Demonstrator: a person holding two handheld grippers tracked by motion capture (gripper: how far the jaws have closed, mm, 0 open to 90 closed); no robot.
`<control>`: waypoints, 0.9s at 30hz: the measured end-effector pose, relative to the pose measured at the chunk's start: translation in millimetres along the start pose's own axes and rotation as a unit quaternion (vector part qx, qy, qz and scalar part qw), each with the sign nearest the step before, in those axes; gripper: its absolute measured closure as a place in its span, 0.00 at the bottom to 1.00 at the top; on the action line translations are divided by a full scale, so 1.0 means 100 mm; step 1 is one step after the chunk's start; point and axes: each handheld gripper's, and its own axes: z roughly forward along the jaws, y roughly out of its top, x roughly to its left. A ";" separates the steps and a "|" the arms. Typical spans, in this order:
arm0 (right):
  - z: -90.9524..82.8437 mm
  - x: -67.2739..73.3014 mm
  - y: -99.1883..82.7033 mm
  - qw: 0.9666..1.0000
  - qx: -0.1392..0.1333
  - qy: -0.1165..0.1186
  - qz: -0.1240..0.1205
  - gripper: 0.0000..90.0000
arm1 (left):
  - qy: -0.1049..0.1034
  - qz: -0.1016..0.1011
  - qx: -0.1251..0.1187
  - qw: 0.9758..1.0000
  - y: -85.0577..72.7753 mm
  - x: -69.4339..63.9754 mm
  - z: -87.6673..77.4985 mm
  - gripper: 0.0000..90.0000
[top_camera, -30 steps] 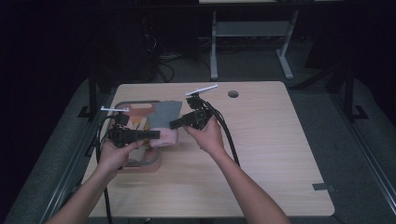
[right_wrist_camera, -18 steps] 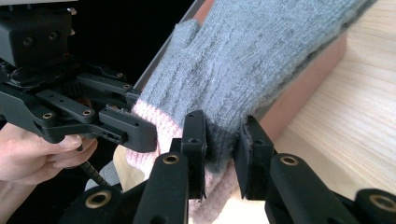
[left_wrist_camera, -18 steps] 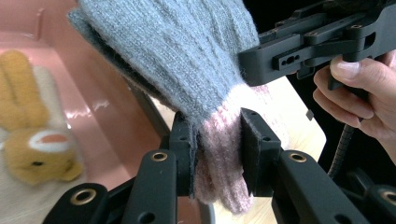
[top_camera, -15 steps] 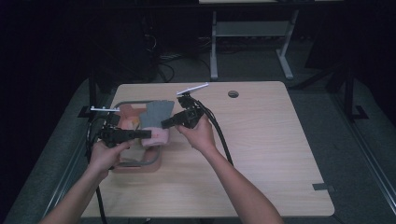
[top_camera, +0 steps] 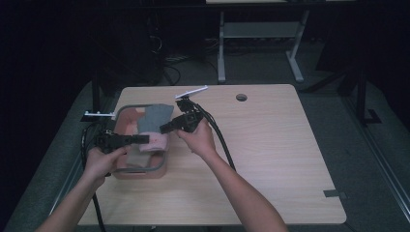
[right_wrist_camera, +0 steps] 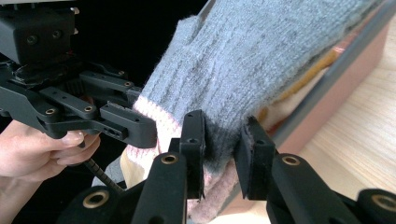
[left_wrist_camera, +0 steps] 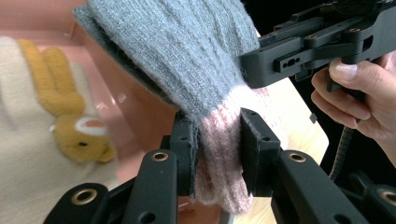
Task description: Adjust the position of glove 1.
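The sock [left_wrist_camera: 205, 88] (grey with a pink cuff) hung over the bin [top_camera: 157, 170] at the bench's [top_camera: 270, 159] left, left tongs [left_wrist_camera: 217, 149] clamped on the cuff, right tongs [right_wrist_camera: 223, 149] pinching the grey part just beside them.

A dim lab (cables [top_camera: 167, 60] trail beneath bare desk frames [top_camera: 256, 34]).

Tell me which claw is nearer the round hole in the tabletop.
Right. The right claw grips the grey-and-pink knit sock at the pink basket, closer to the round hole. The left claw clamps the sock's pink end farther away.
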 end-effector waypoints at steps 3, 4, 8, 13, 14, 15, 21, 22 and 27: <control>0.05 0.02 0.02 1.000 0.004 0.001 -0.001 0.82 | 0.003 -0.001 -0.002 1.000 -0.01 0.03 -0.04 0.77; 0.07 0.03 0.03 1.000 0.004 0.000 -0.003 0.82 | 0.004 -0.003 -0.003 1.000 -0.02 0.04 -0.05 0.77; 0.15 0.05 0.06 1.000 0.008 0.002 -0.001 0.81 | 0.009 -0.006 -0.002 1.000 -0.03 0.09 -0.09 0.77; 0.24 0.03 0.07 1.000 0.014 0.007 0.000 0.80 | 0.016 -0.003 0.002 1.000 -0.05 0.13 -0.12 0.77; 0.25 0.03 0.07 1.000 0.015 0.008 0.003 0.80 | 0.017 -0.004 0.003 1.000 -0.05 0.15 -0.12 0.77; 0.27 0.02 0.07 1.000 0.015 0.010 0.002 0.79 | 0.017 -0.005 0.003 1.000 -0.05 0.16 -0.12 0.77; 0.30 0.01 0.08 1.000 0.018 0.006 0.006 0.78 | 0.027 -0.009 0.002 1.000 -0.07 0.22 -0.16 0.77; 0.30 0.00 0.09 1.000 0.018 0.004 0.006 0.79 | 0.028 -0.011 -0.001 1.000 -0.08 0.24 -0.18 0.77; 0.28 -0.04 0.10 1.000 0.017 0.000 0.009 0.80 | 0.049 -0.021 0.009 0.999 -0.12 0.35 -0.17 0.77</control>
